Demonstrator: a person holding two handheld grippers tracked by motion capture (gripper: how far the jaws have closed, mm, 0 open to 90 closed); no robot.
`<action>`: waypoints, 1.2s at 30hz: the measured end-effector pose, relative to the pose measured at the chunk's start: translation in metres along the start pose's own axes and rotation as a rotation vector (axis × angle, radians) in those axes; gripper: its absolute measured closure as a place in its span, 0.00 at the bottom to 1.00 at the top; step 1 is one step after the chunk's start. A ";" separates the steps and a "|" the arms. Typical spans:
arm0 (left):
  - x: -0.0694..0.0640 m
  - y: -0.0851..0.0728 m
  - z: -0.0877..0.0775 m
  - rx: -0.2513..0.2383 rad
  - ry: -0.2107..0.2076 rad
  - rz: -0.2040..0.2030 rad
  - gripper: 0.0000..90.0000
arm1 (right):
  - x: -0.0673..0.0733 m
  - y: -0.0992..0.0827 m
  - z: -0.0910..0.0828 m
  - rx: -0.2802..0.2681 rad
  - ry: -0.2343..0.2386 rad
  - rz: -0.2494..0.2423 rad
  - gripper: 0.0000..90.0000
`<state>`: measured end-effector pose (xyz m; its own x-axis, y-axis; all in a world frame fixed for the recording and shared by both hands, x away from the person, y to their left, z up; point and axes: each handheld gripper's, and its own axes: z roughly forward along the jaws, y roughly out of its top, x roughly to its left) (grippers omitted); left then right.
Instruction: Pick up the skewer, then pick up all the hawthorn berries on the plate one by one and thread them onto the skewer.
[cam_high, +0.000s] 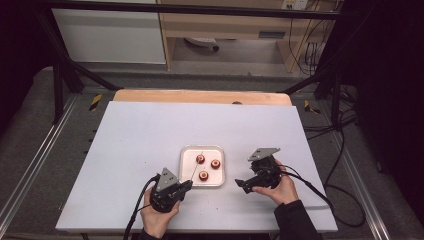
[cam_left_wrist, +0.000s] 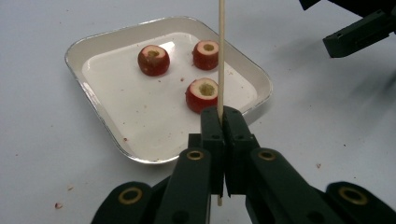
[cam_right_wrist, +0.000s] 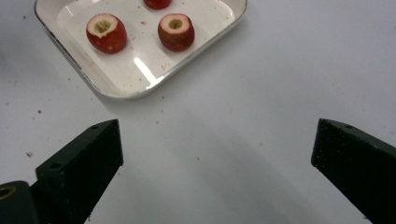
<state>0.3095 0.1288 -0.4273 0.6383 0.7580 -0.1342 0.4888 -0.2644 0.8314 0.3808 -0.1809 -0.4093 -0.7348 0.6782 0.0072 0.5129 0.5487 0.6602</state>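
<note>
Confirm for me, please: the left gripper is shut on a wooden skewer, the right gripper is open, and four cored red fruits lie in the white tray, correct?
Not quite: the white tray holds three cored red fruits, not four, as the left gripper view shows. The rest stands: the left gripper is shut on the wooden skewer, and the right gripper is open.

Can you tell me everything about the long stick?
The stick is thin, straight and pale, like a wooden skewer. The left hand-held gripper is shut on it near its lower end, and a short bit pokes out below. It stretches over the white tray, above the three cored red fruits, touching none that I can see.
</note>
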 end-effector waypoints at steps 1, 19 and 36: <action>0.000 -0.001 0.000 -0.004 0.001 0.002 0.98 | 0.001 0.003 0.001 0.003 0.001 -0.004 0.03; 0.004 -0.009 0.001 -0.028 -0.027 -0.010 0.98 | 0.009 0.059 0.022 0.065 0.036 -0.081 0.05; 0.008 -0.016 0.002 -0.011 -0.035 -0.013 0.98 | 0.011 0.097 0.064 0.203 0.142 -0.140 0.23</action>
<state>0.3081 0.1381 -0.4428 0.6529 0.7396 -0.1637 0.4903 -0.2479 0.8356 0.4510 -0.0893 -0.3931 -0.8525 0.5210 0.0412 0.4696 0.7289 0.4981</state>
